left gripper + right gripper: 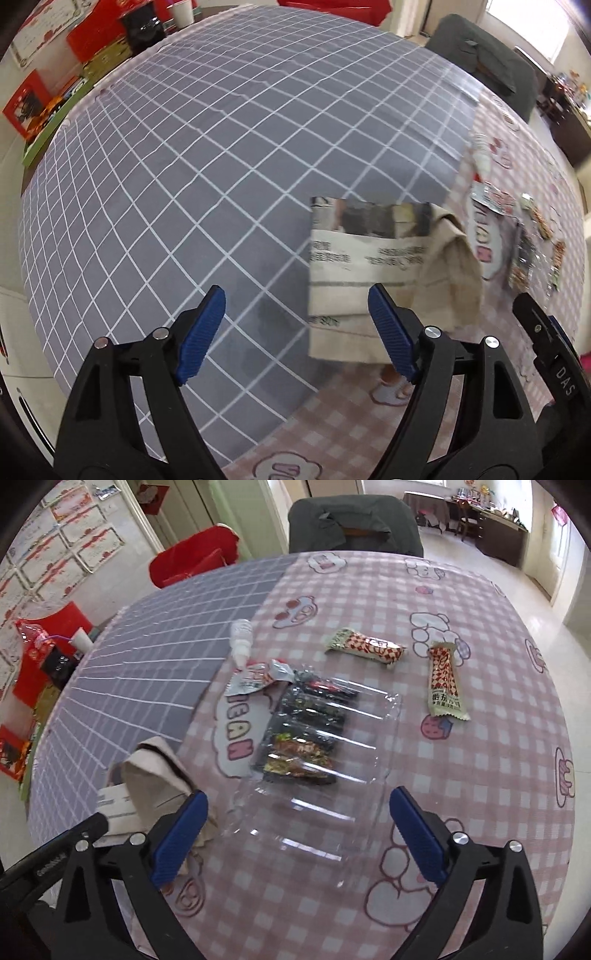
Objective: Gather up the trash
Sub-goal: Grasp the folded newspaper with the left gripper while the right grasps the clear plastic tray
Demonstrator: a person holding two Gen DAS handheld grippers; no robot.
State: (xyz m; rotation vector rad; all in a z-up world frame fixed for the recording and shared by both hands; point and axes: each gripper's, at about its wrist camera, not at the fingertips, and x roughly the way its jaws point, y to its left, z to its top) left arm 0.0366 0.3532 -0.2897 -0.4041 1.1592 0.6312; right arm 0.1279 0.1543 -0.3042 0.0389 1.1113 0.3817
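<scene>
A beige printed paper bag (369,266) lies where the grey grid cloth (184,166) meets the pink checked cloth (480,775). My left gripper (297,332) hovers open over the grey cloth, its right pad level with the bag's near edge. My right gripper (299,838) stands wide open over the near end of a clear plastic tray (306,805) holding dark snack wrappers (303,738); the pads do not press on it. Beyond lie a silver wrapper (255,677), a small white bottle (242,638) and two red-and-white wrappers (365,648) (445,679). The paper bag (147,775) sits left of the tray.
A grey-covered chair (354,520) stands at the table's far side, a red bag (195,557) to its left. Red boxes and a white cup (183,13) crowd the table's far left rim. A finger of the other gripper (535,321) shows at the right edge.
</scene>
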